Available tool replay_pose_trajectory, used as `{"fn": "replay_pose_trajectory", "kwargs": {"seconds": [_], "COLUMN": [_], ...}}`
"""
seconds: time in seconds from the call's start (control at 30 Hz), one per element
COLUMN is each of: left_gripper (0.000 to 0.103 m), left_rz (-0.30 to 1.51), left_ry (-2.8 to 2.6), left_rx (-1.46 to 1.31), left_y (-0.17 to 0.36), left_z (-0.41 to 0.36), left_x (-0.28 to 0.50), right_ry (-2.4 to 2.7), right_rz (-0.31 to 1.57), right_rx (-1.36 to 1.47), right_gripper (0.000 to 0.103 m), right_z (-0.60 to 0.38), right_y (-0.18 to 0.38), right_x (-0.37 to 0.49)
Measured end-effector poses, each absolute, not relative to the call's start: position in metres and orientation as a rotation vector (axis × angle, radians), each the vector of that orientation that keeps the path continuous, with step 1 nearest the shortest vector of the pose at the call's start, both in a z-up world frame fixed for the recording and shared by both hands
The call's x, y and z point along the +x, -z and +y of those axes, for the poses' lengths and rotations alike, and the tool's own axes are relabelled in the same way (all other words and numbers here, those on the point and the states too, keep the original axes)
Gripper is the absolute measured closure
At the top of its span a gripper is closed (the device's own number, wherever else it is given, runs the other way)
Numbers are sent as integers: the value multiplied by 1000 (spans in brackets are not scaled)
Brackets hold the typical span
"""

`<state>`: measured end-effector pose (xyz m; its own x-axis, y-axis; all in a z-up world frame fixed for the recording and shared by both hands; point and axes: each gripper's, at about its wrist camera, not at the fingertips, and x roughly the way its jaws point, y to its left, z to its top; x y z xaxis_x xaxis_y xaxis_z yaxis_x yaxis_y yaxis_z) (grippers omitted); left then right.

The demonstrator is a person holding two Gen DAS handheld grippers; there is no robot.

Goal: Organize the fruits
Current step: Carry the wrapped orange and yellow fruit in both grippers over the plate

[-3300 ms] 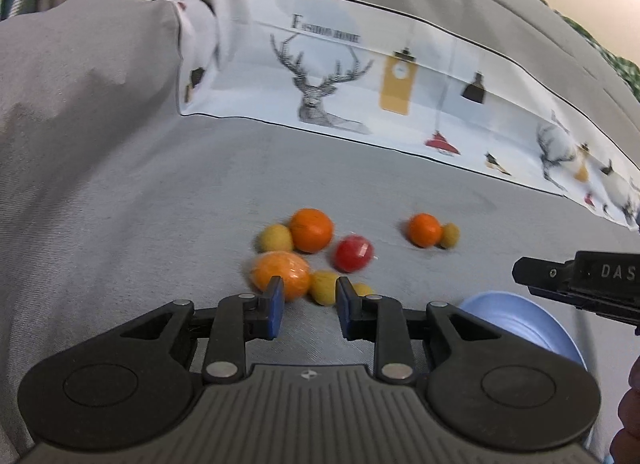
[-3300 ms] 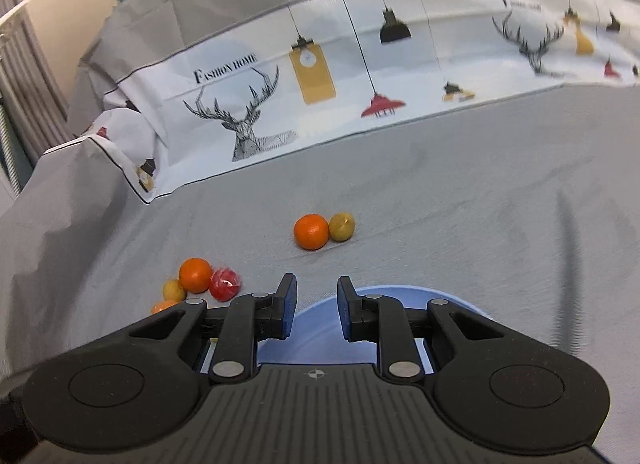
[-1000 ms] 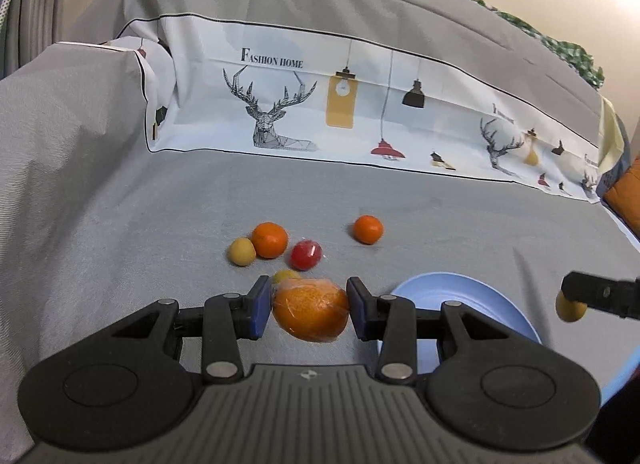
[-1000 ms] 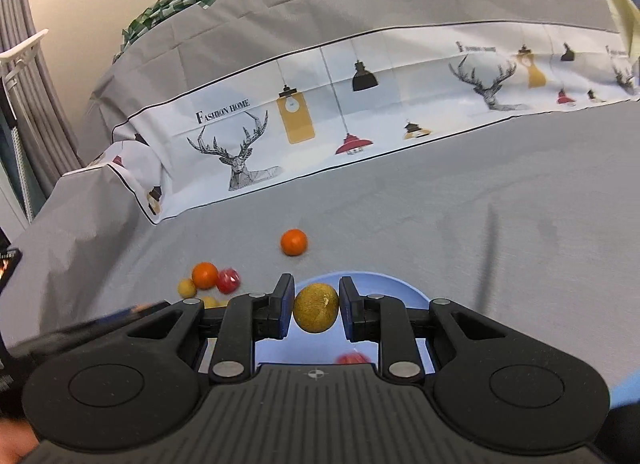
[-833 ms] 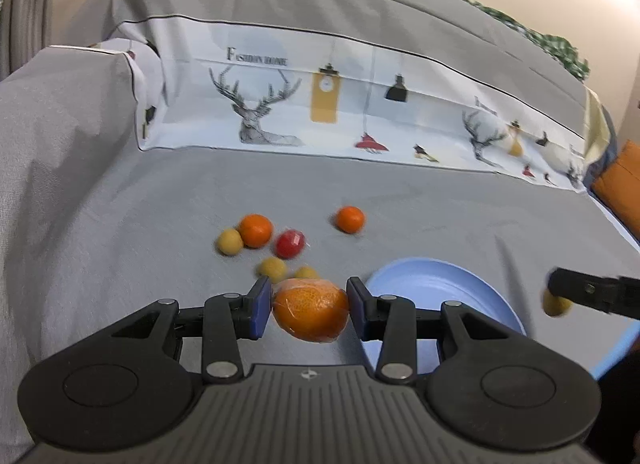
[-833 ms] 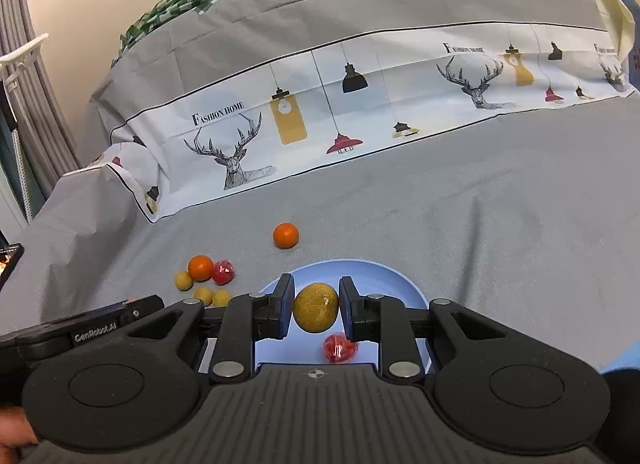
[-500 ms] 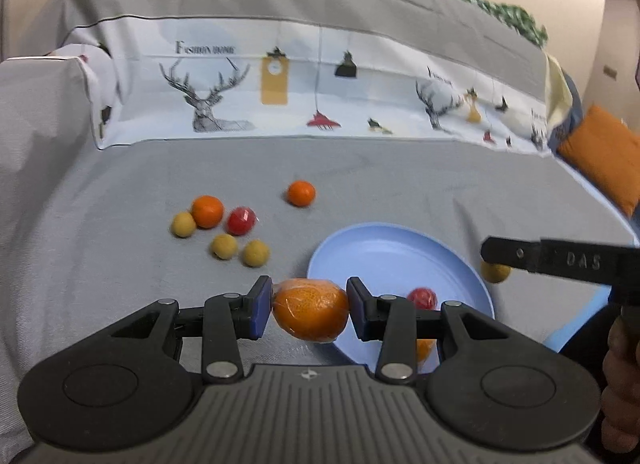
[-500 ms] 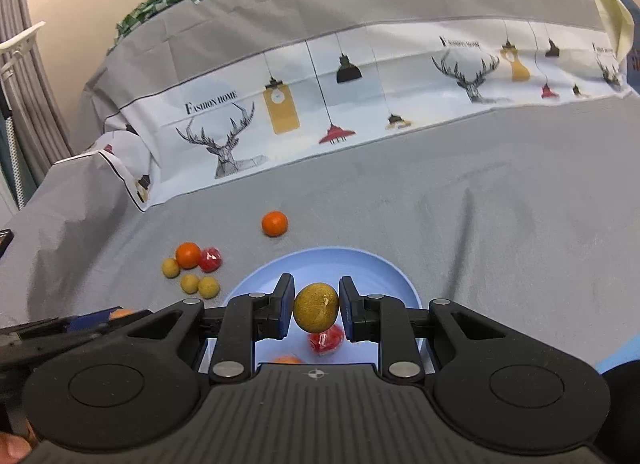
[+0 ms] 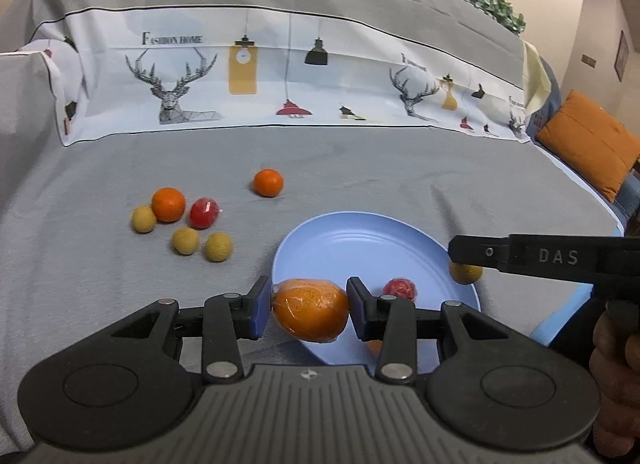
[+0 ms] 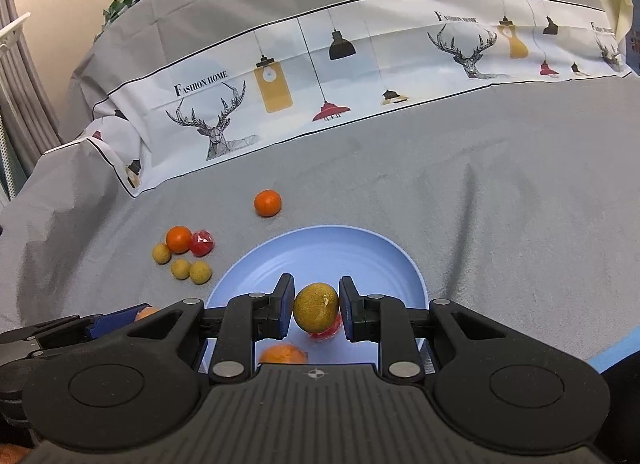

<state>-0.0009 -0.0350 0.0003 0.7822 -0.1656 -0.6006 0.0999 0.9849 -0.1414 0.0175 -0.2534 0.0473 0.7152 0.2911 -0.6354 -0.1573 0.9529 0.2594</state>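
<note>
Now, notes from the two wrist views

Surface: grey cover (image 9: pixel 400 168) with a printed deer-and-lamp band; I read it as a sofa or bed, cannot tell which

Left tool (image 9: pixel 308 306): jaws partly spread and pressed on both sides of a wrapped orange (image 9: pixel 311 314); it hangs over the near rim of the blue plate (image 9: pixel 360 240)

Right tool (image 10: pixel 316 306): jaws narrow, pinching a small yellow-brown fruit (image 10: pixel 316 305); from its own camera it sits over the plate's near half, from the left camera it shows near the plate's right edge

Plate contents: a red wrapped fruit (image 9: pixel 400 289) lies inside; a bit of orange (image 10: pixel 282 354) shows low in the right view, mostly hidden by the tool body

Loose fruit on the cover: one orange (image 9: pixel 268 182) alone beyond the plate; to the left a cluster of an orange (image 9: pixel 168 204), a red one (image 9: pixel 204 213) and three yellow-brown ones (image 9: pixel 186 241), all well apart from the plate

Step in hand: I judge both tools are in the carry-and-drop stage, each loaded and arriving at the plate

Progress: roughly a third, I'd say; six pieces lie outside

Next move calls for: bringing each fruit low over bare plate, clear of the red one, then easing the jaws apart so the round fruit settles

Watch: tools crowd each other over the plate, so I would release one at a time
</note>
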Motion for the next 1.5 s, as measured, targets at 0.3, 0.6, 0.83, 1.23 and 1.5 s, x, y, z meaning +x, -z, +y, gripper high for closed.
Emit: {"fn": "replay_pose_trajectory", "kwargs": {"seconds": [0.3, 0.6, 0.83, 1.23, 1.5], "left_gripper": [58, 58, 58, 58, 58], "left_rz": [658, 669, 659, 650, 644], "left_ry": [183, 194, 197, 202, 201], "left_rx": [-95, -53, -46, -50, -56], "left_y": [7, 15, 18, 16, 16], "left_z": [-42, -51, -53, -54, -54], "left_x": [3, 10, 11, 10, 10], "right_ry": [-256, -258, -254, -247, -246], "right_rz": [743, 764, 771, 777, 778], "right_rx": [146, 119, 103, 99, 99], "right_gripper": [78, 78, 78, 78, 78], "right_z": [-246, -243, -240, -240, -239], "right_y": [-45, -41, -40, -38, -38], "right_x": [16, 18, 19, 19, 19]}}
